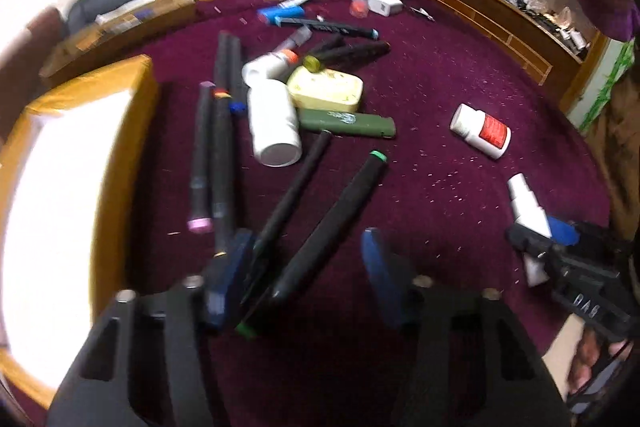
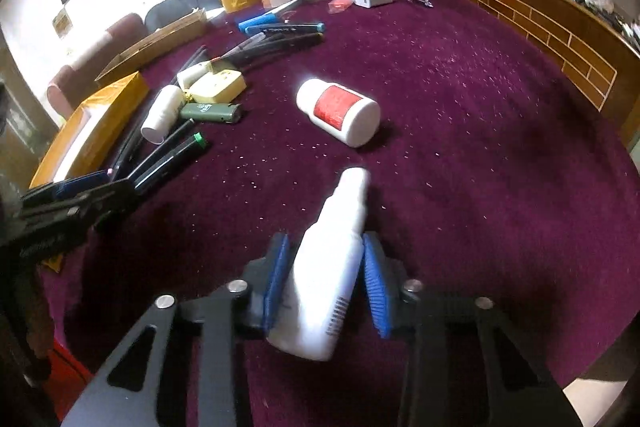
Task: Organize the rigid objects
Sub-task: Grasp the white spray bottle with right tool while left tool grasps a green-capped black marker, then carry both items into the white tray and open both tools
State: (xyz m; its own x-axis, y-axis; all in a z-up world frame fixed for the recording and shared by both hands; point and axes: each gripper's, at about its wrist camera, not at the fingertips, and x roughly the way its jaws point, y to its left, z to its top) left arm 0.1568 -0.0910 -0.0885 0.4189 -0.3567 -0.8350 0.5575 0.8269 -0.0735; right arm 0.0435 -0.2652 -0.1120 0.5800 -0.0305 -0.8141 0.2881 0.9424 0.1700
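Maroon tabletop (image 2: 460,99) with scattered markers, bottles and jars.
Right claw (image 2: 324,279) is closed on a white spray bottle (image 2: 332,267), blue pads against both sides, nozzle pointing far. Left claw (image 1: 308,275) stands part open over two black markers (image 1: 320,219) at the near left; the pads are clear of them. A red-labelled pill bottle (image 2: 340,111) lies mid-table.

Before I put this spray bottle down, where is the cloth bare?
Bare cloth lies between the red-label pill bottle and the wooden rail, and nearer, right of the spray bottle. Crowded: markers, lighter and white bottle beside the yellow box.
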